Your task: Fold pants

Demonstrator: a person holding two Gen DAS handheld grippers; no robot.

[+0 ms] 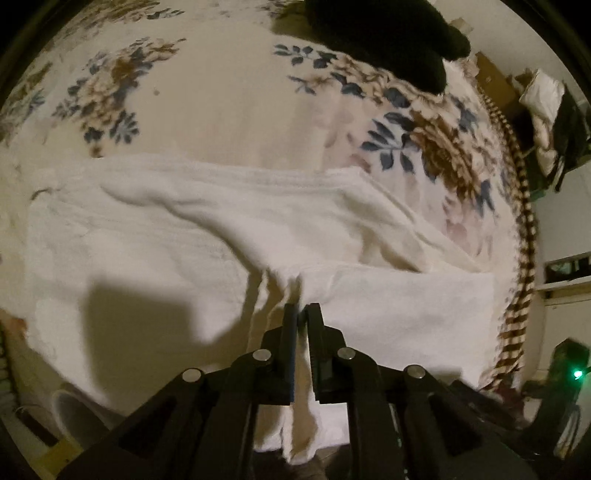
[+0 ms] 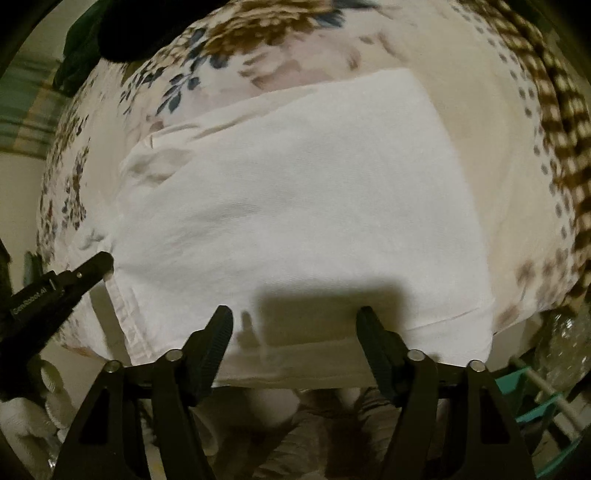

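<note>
White pants [image 1: 177, 236] lie spread on a floral blanket. In the left wrist view my left gripper [image 1: 302, 310] is shut on a bunched edge of the pants at their near side, and fabric hangs down between the fingers. In the right wrist view the pants [image 2: 295, 192] show as a flat folded panel. My right gripper [image 2: 295, 321] is open and empty just above the panel's near edge, casting a shadow on it. The left gripper also shows in the right wrist view [image 2: 105, 264], at the panel's left hem.
The floral blanket [image 1: 221, 92] covers the bed, with a striped brown border [image 1: 524, 229] on the right. A black garment [image 1: 388, 33] lies at the far side. Furniture and clutter [image 1: 546, 99] stand beyond the bed's right edge.
</note>
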